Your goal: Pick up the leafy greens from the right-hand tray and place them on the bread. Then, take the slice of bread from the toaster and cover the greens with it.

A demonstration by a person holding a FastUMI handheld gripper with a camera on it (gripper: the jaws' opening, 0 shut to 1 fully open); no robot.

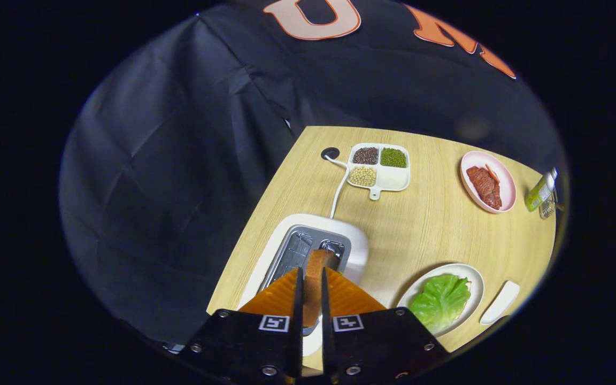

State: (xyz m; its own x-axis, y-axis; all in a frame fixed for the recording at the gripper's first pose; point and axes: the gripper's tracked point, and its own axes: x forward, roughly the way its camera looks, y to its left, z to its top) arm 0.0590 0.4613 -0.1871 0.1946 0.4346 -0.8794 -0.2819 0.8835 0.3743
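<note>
I have my fingers (312,299) pinched on the bread slice (317,278), held edge-up between them above the toaster (359,243), so I judge it can be laid flat next. The leafy greens (440,302) wait on their plate (476,280) beside the toaster on the worktop (420,230).

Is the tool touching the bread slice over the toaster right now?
Touching. In the gripper view the bread slice stands on edge between the tool's two fingers, both pressed against its faces, above the toaster slot.
</note>
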